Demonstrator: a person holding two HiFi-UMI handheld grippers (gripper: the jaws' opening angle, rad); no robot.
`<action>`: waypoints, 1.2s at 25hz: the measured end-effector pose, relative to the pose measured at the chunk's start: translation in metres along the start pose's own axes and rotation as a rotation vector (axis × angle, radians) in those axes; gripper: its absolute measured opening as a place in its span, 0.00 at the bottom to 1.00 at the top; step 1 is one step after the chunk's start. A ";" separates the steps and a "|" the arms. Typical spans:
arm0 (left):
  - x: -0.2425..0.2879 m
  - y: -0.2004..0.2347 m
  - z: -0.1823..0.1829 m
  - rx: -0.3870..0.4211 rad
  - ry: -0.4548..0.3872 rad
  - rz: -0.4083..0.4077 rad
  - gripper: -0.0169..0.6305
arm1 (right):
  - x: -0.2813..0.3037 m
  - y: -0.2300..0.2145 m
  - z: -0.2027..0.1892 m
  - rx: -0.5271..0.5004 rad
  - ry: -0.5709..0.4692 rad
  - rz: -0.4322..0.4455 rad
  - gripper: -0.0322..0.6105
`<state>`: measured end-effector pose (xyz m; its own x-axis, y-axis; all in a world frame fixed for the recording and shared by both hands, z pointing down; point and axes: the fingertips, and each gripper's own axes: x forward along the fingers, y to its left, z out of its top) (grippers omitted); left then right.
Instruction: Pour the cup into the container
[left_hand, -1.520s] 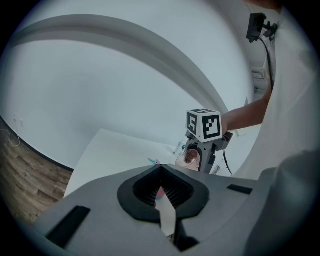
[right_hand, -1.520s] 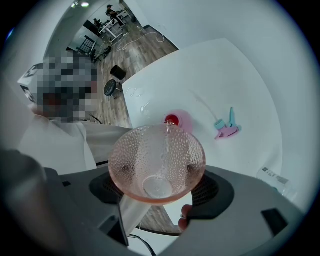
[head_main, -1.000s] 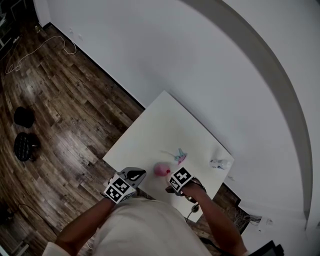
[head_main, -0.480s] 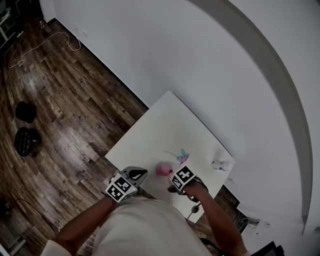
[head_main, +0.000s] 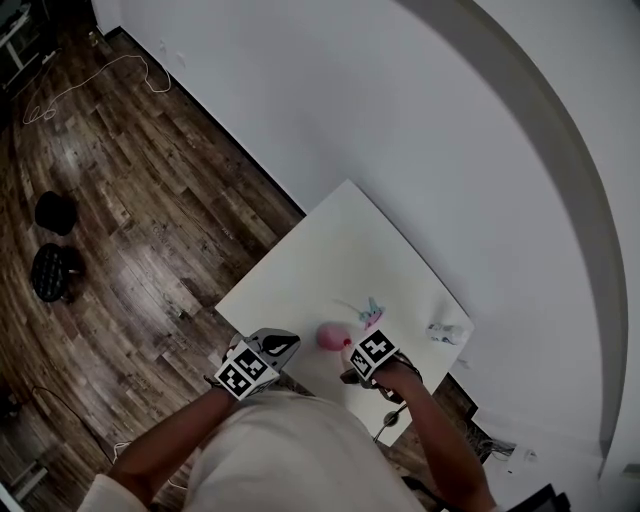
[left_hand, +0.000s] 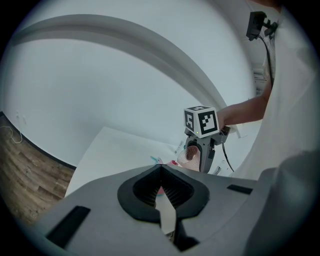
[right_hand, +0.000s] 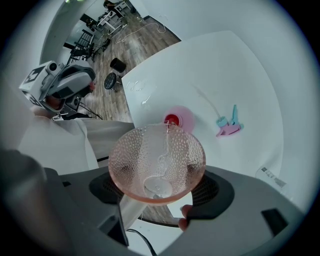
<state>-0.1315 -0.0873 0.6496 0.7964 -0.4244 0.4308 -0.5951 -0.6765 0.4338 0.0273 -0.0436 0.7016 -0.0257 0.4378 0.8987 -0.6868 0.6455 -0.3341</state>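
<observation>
Pink dimpled glass fills my right gripper view: the cup (right_hand: 157, 162) sits clamped between the jaws of the right gripper (right_hand: 159, 192), one jaw on either side of its bowl. Its open mouth is turned back toward the camera, so I look straight down to its clear base. Just past its far rim, the small pink container (right_hand: 177, 119) stands on the white worktop (right_hand: 235, 65) with something red inside. From the head view the container lies between my two grippers, close beside the right one and near the worktop's front edge. A teal-and-pink clip (right_hand: 229, 125) lies on the worktop a little beyond it, apart from it. The left gripper (left_hand: 161, 172) hangs over the near edge with its jaw tips drawn together and nothing held between them. Dark wood floor (head_main: 130, 200) spreads out to the left.
</observation>
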 end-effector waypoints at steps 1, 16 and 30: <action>0.000 0.000 0.000 -0.001 0.000 0.000 0.04 | 0.000 0.000 0.000 0.001 0.002 0.000 0.61; -0.002 0.007 -0.003 -0.006 0.009 -0.003 0.04 | 0.000 0.004 0.002 0.003 0.036 0.013 0.61; 0.002 0.006 0.002 -0.005 0.008 -0.006 0.04 | -0.002 0.002 0.000 0.008 0.057 0.025 0.61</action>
<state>-0.1334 -0.0936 0.6516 0.7992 -0.4157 0.4342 -0.5908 -0.6762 0.4401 0.0260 -0.0427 0.6987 -0.0013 0.4886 0.8725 -0.6926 0.6289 -0.3532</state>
